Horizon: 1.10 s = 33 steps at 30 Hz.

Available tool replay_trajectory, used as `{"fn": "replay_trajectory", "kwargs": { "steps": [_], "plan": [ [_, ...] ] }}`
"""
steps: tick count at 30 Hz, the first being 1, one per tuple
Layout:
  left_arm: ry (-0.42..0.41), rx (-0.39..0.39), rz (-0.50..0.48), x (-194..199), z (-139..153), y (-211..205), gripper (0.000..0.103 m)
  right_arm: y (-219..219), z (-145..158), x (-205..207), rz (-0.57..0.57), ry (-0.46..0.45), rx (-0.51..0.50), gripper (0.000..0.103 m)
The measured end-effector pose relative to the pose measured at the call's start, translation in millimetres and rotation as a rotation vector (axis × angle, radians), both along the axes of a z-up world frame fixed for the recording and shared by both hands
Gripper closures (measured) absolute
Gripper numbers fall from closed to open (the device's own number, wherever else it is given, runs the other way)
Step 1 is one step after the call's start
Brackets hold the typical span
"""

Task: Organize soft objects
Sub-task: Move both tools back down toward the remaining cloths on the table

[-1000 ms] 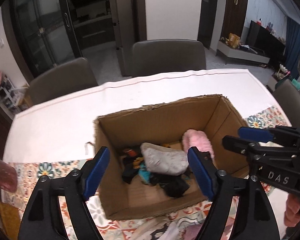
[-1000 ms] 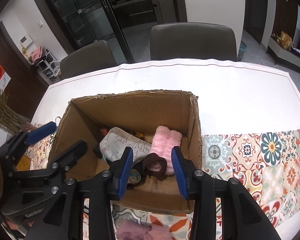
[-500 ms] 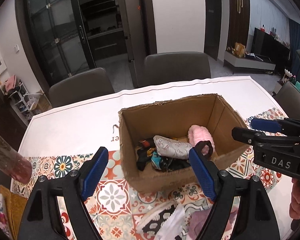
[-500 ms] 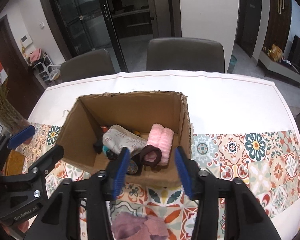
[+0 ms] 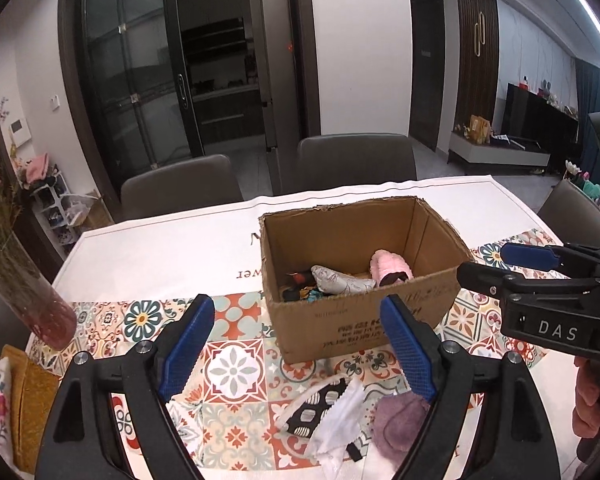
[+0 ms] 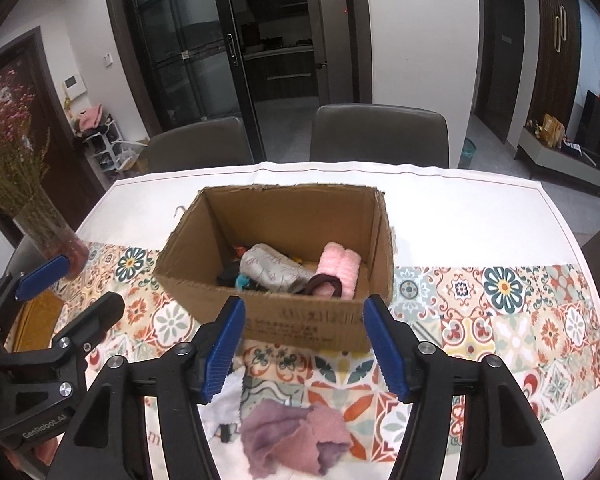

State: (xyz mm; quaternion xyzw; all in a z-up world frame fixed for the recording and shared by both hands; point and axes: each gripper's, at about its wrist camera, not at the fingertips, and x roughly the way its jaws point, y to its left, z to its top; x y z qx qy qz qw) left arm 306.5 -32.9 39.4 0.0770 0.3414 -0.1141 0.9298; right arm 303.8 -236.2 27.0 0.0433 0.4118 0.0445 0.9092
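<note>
Blue-padded jaws stand wide apart on both the left hand-held gripper [image 5: 298, 346] and right hand-held gripper [image 6: 305, 346], holding nothing. Beyond them on the desk [image 6: 460, 216], a cardboard box [image 6: 300, 320] holds a pink fluffy item [image 6: 340, 266], a grey pouch [image 6: 270, 266] and perhaps socks; a mauve cloth [image 6: 296, 438] lies outside.

Your left wrist view looks down from the near-left, your right wrist view from the near-right; both face the cardboard box [image 5: 364, 276] [image 6: 284, 264] close by, sharing the counter [image 5: 172, 256] [image 6: 460, 216].
</note>
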Motion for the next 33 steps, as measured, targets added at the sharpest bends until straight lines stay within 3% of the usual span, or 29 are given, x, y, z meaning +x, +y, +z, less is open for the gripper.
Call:
{"fn": "replay_trajectory", "kwargs": {
  "steps": [13,16,21,33],
  "plan": [
    [-0.022,0.023,-0.004,-54,-18,6,0.016,5,-19,-53,-0.007,-0.038,-0.011,0.038],
    [-0.026,0.031,-0.01,-65,-24,6,0.016,8,-22,-64,-0.001,-0.062,-0.021,0.031],
    [-0.046,0.046,-0.002,-85,-37,10,0.016,13,-29,-81,-0.007,-0.088,-0.036,0.031],
    [0.034,0.021,0.006,-109,-77,28,0.016,32,-67,-107,0.039,-0.036,-0.07,0.031]
  ]
}}
